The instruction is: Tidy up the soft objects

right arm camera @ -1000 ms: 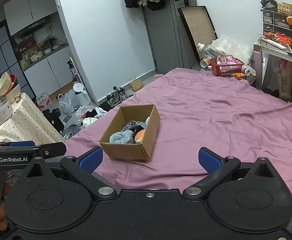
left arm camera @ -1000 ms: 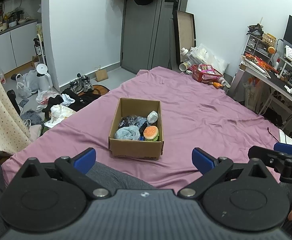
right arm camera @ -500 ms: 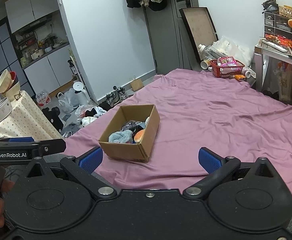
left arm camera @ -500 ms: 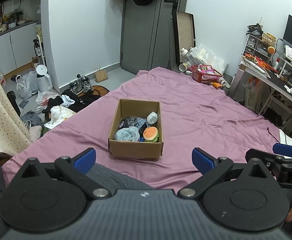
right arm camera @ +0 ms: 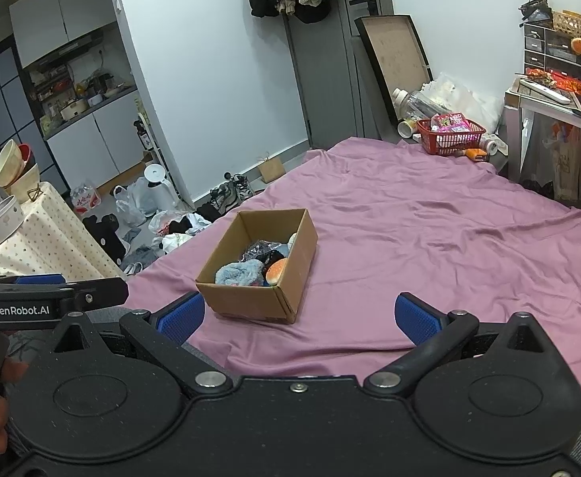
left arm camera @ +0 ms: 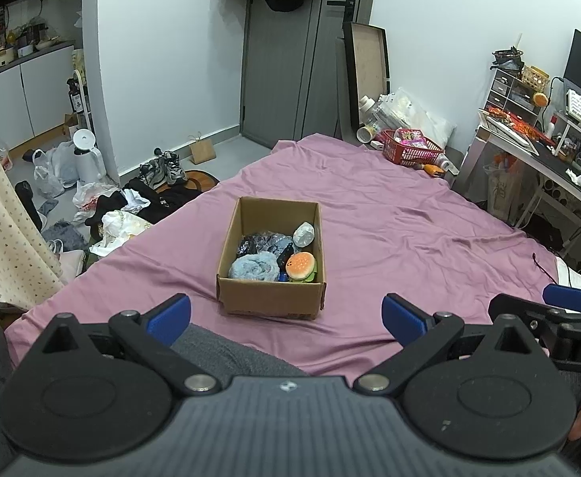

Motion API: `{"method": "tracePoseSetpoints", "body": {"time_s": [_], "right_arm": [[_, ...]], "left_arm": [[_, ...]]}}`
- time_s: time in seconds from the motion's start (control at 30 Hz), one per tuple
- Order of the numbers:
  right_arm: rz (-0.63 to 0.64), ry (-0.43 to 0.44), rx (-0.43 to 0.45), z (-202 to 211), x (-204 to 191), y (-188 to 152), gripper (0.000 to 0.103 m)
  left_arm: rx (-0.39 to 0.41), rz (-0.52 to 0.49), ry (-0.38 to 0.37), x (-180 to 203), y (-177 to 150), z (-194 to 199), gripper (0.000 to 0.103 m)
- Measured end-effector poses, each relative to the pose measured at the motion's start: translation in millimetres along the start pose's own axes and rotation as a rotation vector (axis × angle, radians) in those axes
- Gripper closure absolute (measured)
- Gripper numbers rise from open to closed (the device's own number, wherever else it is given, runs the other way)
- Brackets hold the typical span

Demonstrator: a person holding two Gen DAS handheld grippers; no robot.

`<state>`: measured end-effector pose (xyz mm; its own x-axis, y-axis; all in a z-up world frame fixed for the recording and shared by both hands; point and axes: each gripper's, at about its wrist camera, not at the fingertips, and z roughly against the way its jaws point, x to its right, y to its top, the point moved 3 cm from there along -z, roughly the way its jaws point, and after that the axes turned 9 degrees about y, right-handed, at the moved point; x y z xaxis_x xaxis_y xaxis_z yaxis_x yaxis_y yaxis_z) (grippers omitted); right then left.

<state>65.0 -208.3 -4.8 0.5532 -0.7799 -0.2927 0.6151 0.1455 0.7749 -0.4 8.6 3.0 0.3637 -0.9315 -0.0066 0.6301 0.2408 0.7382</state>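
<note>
An open cardboard box (left arm camera: 269,297) (right arm camera: 250,300) sits on the purple sheet (left arm camera: 409,238) (right arm camera: 429,238). Inside lie a light blue fluffy cloth (left arm camera: 253,266) (right arm camera: 236,271), a plush burger (left arm camera: 300,264) (right arm camera: 277,270), a dark shiny bundle (left arm camera: 264,241) and a grey-white soft ball (left arm camera: 304,234). My left gripper (left arm camera: 286,314) is open, held back from the box with nothing between its blue pads. My right gripper (right arm camera: 298,318) is open too, equally short of the box. Each gripper shows at the edge of the other's view.
A red basket (left arm camera: 409,147) (right arm camera: 451,135) stands at the sheet's far corner. Clothes, bags and shoes (left arm camera: 131,206) litter the floor to the left. A dotted tablecloth (right arm camera: 43,238) with bowls is at the left, a desk (left arm camera: 548,159) at the right.
Both views shifted slightly; the box sits a touch lower and nearer in frame. Both grippers stay open and empty.
</note>
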Motion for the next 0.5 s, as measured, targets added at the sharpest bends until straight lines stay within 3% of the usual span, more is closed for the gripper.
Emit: {"method": "tracePoseSetpoints", "body": {"time_s": [0.5], "right_arm": [[0.012, 0.016, 0.000, 1.0, -0.3, 0.9, 0.000]], "left_arm": [[-0.004, -0.001, 0.000, -2.5, -0.1, -0.6, 0.002]]}}
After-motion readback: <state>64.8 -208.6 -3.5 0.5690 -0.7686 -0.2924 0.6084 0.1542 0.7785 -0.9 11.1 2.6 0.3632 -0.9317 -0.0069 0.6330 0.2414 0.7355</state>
